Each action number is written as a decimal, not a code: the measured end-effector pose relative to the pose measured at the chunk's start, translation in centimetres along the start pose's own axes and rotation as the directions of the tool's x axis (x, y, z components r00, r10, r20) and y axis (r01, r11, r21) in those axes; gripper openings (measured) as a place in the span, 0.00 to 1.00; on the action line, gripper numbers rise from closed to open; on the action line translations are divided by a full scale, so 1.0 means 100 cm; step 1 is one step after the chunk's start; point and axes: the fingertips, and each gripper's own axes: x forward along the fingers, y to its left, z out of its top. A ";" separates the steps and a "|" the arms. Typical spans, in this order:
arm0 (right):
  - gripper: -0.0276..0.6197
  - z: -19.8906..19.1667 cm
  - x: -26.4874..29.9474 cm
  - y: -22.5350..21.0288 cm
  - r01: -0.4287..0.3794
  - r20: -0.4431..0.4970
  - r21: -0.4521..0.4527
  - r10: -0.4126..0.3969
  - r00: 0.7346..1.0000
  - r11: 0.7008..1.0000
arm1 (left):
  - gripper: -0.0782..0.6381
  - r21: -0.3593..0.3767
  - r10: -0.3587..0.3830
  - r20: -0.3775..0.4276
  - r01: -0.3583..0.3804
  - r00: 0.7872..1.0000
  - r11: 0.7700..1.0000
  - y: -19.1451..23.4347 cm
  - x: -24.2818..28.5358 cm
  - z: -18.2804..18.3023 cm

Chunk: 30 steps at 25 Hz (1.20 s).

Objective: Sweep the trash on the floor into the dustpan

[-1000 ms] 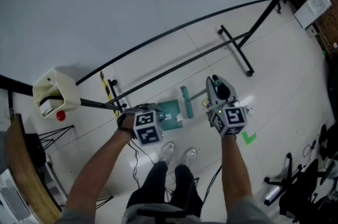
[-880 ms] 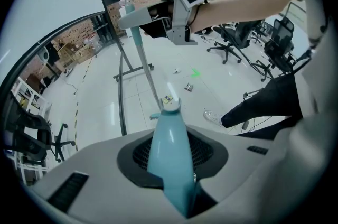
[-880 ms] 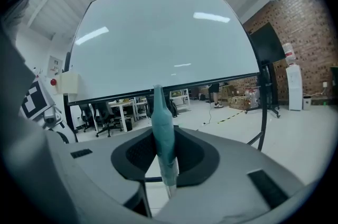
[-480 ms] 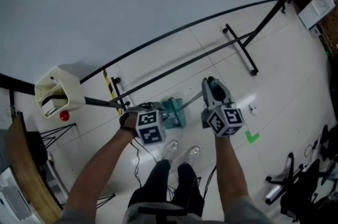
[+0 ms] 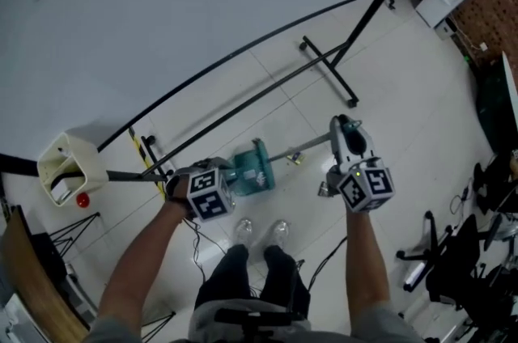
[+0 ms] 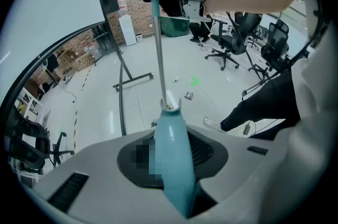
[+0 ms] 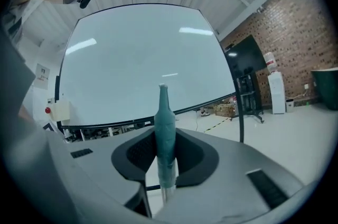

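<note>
Left gripper (image 5: 225, 186) pinches the teal plastic dustpan (image 5: 249, 171); right gripper (image 5: 346, 131) pinches the long metal-pole broom (image 5: 303, 147), slanting lower-left toward the pan.

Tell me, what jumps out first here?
The left gripper and right gripper, each topped by a black-and-white marker cube, sit low in the head view. The left clamps the handle of a teal dustpan, the right a broom. Beyond them, a huge white board fills the upper left.

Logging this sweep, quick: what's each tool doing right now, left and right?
Left tool: closed on the teal dustpan handle.
Right tool: closed on the teal broom handle.
</note>
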 end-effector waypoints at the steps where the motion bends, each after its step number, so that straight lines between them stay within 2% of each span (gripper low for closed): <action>1: 0.16 0.006 -0.004 -0.011 0.018 0.001 -0.017 -0.018 1.000 1.000 | 0.25 0.008 -0.003 0.002 0.003 1.000 1.000 0.003 0.003 0.010; 7: 0.16 0.018 -0.020 -0.099 0.129 -0.002 -0.081 -0.129 0.992 0.988 | 0.25 0.064 -0.022 -0.052 0.025 0.998 0.998 0.026 0.029 0.068; 11: 0.16 0.007 -0.017 -0.174 0.177 0.010 -0.064 -0.177 0.984 0.982 | 0.25 0.046 -0.008 -0.065 0.011 0.998 0.999 0.042 0.046 0.105; 14: 0.16 -0.010 -0.007 -0.208 0.196 -0.020 -0.072 -0.198 0.980 0.978 | 0.25 0.043 -0.014 -0.091 0.018 0.996 0.999 0.047 0.060 0.125; 17: 0.16 -0.032 0.008 -0.215 0.192 -0.070 -0.090 -0.198 0.978 0.977 | 0.25 0.058 -0.027 -0.103 0.033 0.994 0.998 0.049 0.074 0.136; 20: 0.16 -0.045 0.026 -0.215 0.190 -0.083 -0.079 -0.197 0.977 0.979 | 0.25 0.069 -0.022 -0.101 0.030 0.995 0.997 0.059 0.079 0.144; 30: 0.17 -0.074 0.062 -0.174 0.152 -0.123 0.086 -0.140 0.982 0.985 | 0.25 0.080 -0.046 -0.082 0.053 0.996 0.995 0.065 0.079 0.148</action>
